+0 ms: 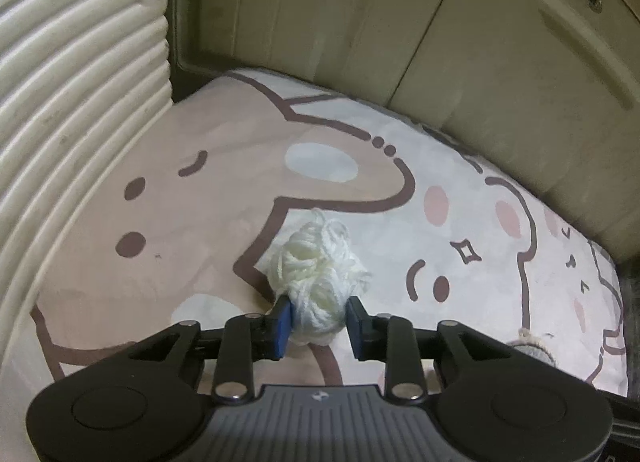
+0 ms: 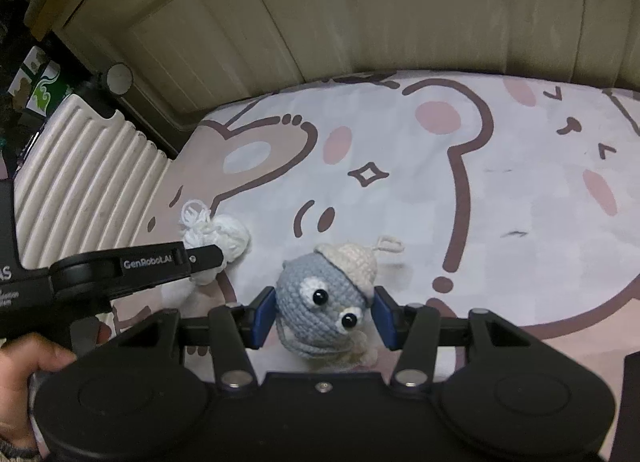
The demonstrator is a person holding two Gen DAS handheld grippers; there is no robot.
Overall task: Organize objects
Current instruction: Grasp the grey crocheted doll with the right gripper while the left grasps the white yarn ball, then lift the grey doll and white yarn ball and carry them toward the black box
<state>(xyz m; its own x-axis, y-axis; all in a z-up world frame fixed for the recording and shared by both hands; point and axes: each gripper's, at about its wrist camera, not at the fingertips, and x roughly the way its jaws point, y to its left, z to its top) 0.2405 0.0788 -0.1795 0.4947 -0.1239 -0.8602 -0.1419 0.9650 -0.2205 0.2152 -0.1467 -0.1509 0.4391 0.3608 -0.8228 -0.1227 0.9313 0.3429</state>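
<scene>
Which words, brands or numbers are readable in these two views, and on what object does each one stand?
"GenRobot.AI": on the side of the left tongs, seen from the right wrist.
"AS" and smaller print below it: on the black body at the left edge; cut off and blurred, not readable.
Left wrist view: no text.

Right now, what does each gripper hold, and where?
Left gripper: white yarn ball, near end. Right gripper: crocheted grey toy, sides of its head.

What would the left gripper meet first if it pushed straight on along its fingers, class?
The white yarn ball: it already sits between the left gripper's fingers. Straight beyond it lies the cartoon-print mat that the gripper points down at, though how deep the gap is cannot be judged.
</scene>
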